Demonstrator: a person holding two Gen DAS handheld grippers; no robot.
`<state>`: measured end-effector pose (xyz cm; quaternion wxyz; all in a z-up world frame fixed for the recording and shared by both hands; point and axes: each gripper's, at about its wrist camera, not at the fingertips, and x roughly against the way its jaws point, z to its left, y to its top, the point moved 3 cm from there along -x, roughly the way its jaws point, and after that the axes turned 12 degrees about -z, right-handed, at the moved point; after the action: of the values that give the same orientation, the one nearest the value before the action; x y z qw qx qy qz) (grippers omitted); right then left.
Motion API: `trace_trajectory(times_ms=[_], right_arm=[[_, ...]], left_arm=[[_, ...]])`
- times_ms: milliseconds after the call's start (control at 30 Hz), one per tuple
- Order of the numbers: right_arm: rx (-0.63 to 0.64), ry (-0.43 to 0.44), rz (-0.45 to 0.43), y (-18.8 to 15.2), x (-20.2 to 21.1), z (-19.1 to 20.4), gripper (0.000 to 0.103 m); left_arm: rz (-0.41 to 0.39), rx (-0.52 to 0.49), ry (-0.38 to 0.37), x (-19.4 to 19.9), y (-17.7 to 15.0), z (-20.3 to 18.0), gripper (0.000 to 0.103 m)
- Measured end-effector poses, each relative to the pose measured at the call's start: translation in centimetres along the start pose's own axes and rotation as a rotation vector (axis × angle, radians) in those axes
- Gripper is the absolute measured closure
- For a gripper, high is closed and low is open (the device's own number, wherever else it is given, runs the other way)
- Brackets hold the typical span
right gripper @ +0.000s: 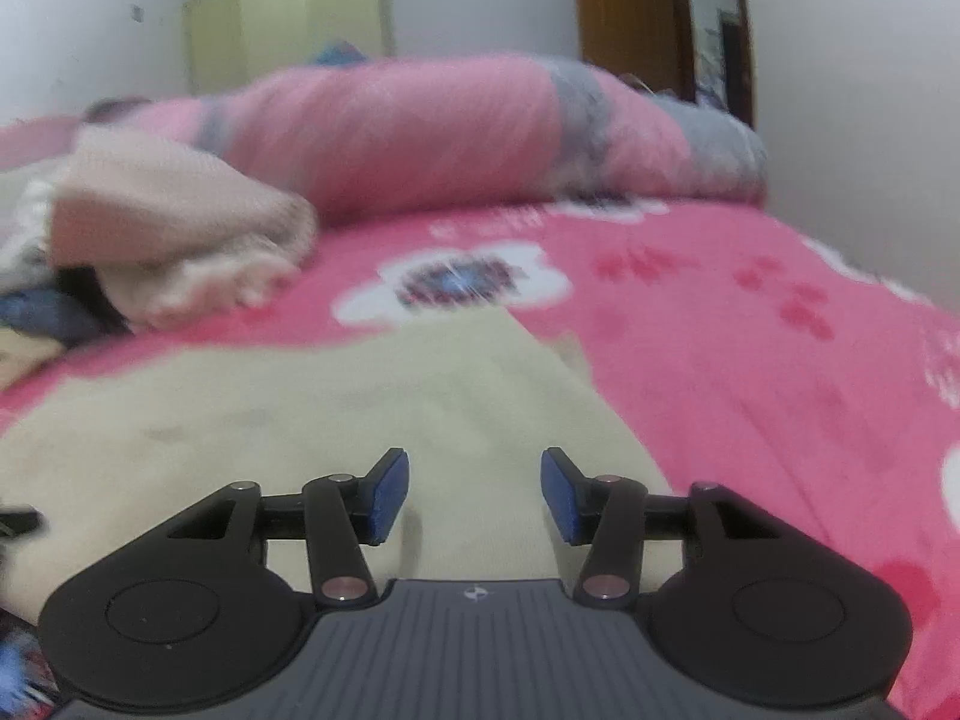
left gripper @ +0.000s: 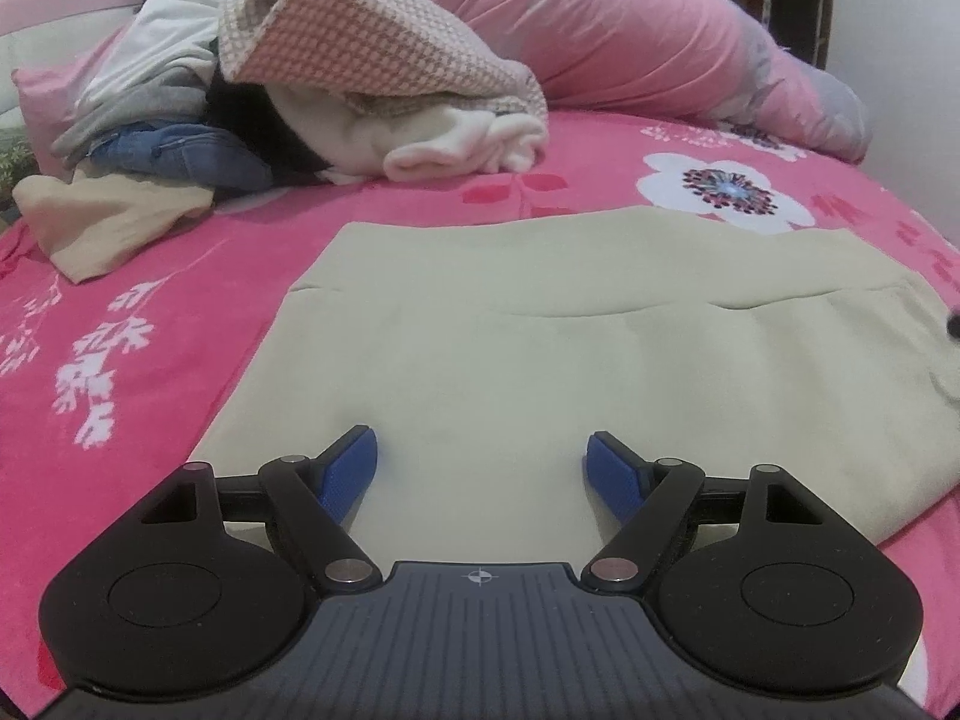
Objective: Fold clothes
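Beige folded garment of smooth cloth (left gripper: 540, 348) lies flat on the bright pink flowered bedsheet (left gripper: 150, 330), spread out just ahead of both my tools, with a folded edge running across it partway up. My left gripper (left gripper: 482, 465) hangs low over the near part of that cloth, its blue-padded fingers (left gripper: 348, 474) spread wide apart with nothing between them; whether the tips touch the fabric I cannot tell. My right gripper (right gripper: 475, 495) sits over the same beige garment (right gripper: 300, 408) near its right border, jaws likewise parted and holding nothing, though that view is blurred.

Beyond the garment, to the left, a heap of unfolded clothes (left gripper: 270, 102) rests on the sheet: a pink-and-white houndstooth knit piece (left gripper: 360, 42) on top, cream fleece (left gripper: 456, 144) spilling out beneath it, blue denim (left gripper: 180, 150) and white and grey items beside, and a pale tan piece (left gripper: 102, 222) lying at the heap's near left edge. A long pink quilt roll with grey patches (left gripper: 630, 42) stretches along the far side of the bed. In the right view a pale yellow cabinet (right gripper: 288, 18) and a brown wooden door (right gripper: 624, 12) stand against the white wall.
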<state>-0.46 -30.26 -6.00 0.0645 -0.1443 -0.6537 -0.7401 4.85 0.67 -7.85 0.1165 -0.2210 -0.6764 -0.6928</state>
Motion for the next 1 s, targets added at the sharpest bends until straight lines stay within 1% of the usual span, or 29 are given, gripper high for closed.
trace_trajectory(times_ms=[33,133,200,233,267,367,433,500,600,667,733,800,833,867,933,1000], right_arm=[[-0.002,0.029,-0.002,0.7,0.2,0.8,0.032],[-0.011,0.13,0.076,2.2,-0.7,3.5,0.025],[-0.016,0.174,0.138,2.6,-1.8,5.1,0.02],[-0.012,0.182,0.166,2.7,-2.4,5.7,0.018],[-0.002,0.177,0.194,2.8,-3.0,6.3,0.016],[0.04,0.119,0.287,2.5,-4.8,7.7,0.015],[0.059,0.075,0.372,2.3,-6.0,8.2,0.014],[0.075,0.041,0.443,2.5,-6.8,8.6,0.013],[0.045,0.059,0.514,3.4,-7.4,9.0,0.013],[0.013,0.076,0.567,3.8,-7.9,9.3,0.011],[0.014,0.079,0.632,2.9,-8.5,9.6,0.006],[0.028,0.081,0.711,0.9,-9.6,9.8,0.004],[0.032,0.083,0.722,0.0,-9.9,9.9,0.0],[0.038,0.081,0.729,-0.7,-10.1,10.0,0.0],[0.052,0.062,0.718,-0.7,-9.9,10.4,0.0],[0.027,0.066,0.725,-0.2,-9.8,10.7,0.0]], left_arm=[[-0.002,0.0,-0.005,0.0,0.0,0.0,0.025],[-0.005,0.02,-0.029,0.2,0.1,0.4,0.025],[-0.022,0.051,-0.04,0.9,0.2,1.1,0.025],[-0.031,0.067,-0.045,1.2,0.3,1.5,0.025],[-0.039,0.083,-0.05,1.6,0.3,1.9,0.025],[-0.074,0.098,-0.064,3.5,0.0,3.4,0.022],[-0.096,0.108,-0.074,4.8,-0.3,4.4,0.021],[-0.097,0.129,-0.102,5.9,-0.8,5.7,0.021],[-0.084,0.186,-0.146,7.1,-1.6,7.5,0.021],[-0.069,0.229,-0.181,7.6,-2.4,8.4,0.02],[-0.05,0.281,-0.212,7.7,-3.2,9.1,0.02],[-0.025,0.335,-0.245,7.5,-4.1,9.4,0.02],[-0.011,0.358,-0.258,7.3,-4.6,9.5,0.02],[-0.007,0.378,-0.261,7.1,-4.8,9.6,0.02],[-0.001,0.416,-0.266,6.6,-5.2,9.8,0.02],[-0.005,0.449,-0.275,6.2,-5.0,10.1,0.02]])
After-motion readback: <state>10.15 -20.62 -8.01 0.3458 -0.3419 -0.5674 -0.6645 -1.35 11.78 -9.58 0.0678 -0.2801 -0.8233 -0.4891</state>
